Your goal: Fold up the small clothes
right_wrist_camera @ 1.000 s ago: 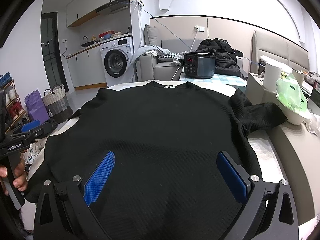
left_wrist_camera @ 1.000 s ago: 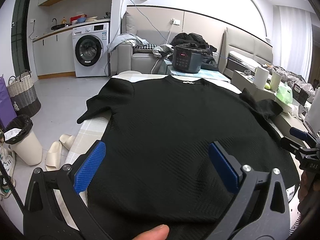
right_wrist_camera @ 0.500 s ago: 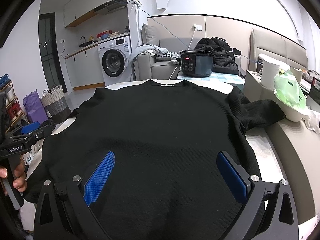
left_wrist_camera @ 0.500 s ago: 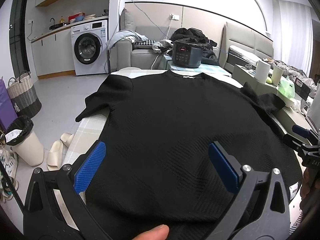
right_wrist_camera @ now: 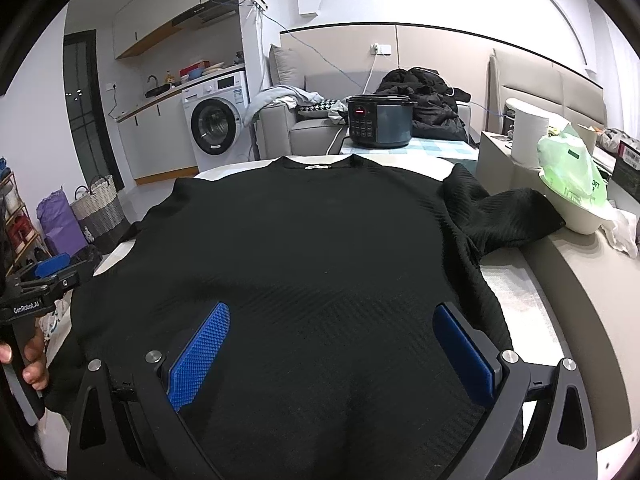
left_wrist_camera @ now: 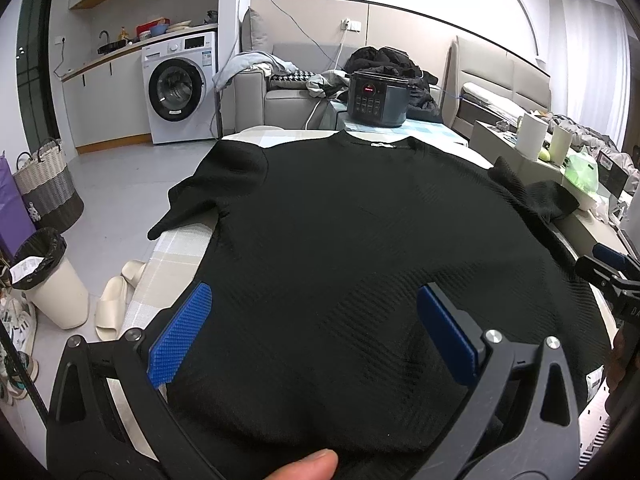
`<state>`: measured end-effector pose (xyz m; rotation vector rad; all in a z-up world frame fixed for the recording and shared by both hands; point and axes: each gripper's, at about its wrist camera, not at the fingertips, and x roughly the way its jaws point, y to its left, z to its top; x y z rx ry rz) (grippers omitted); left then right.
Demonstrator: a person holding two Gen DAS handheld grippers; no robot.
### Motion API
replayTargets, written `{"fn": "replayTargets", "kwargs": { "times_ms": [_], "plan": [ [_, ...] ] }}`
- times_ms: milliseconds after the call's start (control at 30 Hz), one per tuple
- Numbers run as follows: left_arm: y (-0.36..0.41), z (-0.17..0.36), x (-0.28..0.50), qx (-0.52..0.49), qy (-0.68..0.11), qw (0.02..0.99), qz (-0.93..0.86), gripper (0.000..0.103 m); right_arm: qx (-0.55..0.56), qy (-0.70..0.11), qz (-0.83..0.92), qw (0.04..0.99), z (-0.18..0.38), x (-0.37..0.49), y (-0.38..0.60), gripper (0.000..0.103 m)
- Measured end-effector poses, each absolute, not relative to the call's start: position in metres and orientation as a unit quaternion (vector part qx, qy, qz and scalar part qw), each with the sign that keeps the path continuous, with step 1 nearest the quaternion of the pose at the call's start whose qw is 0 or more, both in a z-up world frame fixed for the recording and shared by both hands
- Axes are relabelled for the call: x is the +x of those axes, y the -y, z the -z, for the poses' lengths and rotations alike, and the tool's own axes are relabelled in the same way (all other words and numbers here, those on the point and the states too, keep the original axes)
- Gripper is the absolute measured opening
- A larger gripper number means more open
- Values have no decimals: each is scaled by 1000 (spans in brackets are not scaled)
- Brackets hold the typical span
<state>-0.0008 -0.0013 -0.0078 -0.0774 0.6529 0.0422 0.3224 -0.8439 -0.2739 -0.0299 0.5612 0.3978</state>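
Gaping wide, the left gripper [left_wrist_camera: 314,328] hovers over the lower middle of its frame with its blue pads [left_wrist_camera: 180,340] well apart and nothing between the jaws; the right gripper [right_wrist_camera: 332,344] shows the same spread in its own view, jaws released and empty. Under both lies the black top [left_wrist_camera: 360,240], spread flat and face up on the worktop [left_wrist_camera: 176,252], filling the centre of each frame, its collar [right_wrist_camera: 320,164] at the far edge toward the upper middle. One sleeve [left_wrist_camera: 200,196] hangs off the worktop's edge at centre left of the left view; the other sleeve [right_wrist_camera: 500,216] lies bunched at centre right of the right view, just beside a white bowl [right_wrist_camera: 584,216] with a green bag [right_wrist_camera: 572,176]. A thumb tip [left_wrist_camera: 308,464] shows at the bottom edge of the left view. Beyond the collar stands a cooker [left_wrist_camera: 376,98], and a washer [left_wrist_camera: 180,92] sits at upper left.
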Motion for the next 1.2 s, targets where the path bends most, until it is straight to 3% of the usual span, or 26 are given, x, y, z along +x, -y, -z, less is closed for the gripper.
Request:
{"fn": "replayTargets", "kwargs": {
  "times_ms": [800, 1100, 1200],
  "plan": [
    [17, 6, 68, -21, -339, 940, 21, 102, 10, -259, -159, 953, 262, 358, 858, 103],
    [0, 11, 119, -61, -351, 934, 14, 102, 60, -312, -116, 941, 268, 408, 891, 103],
    [-5, 14, 136, -64, -354, 933, 6, 102, 93, -327, -60, 938, 273, 430, 917, 98]
  ]
}}
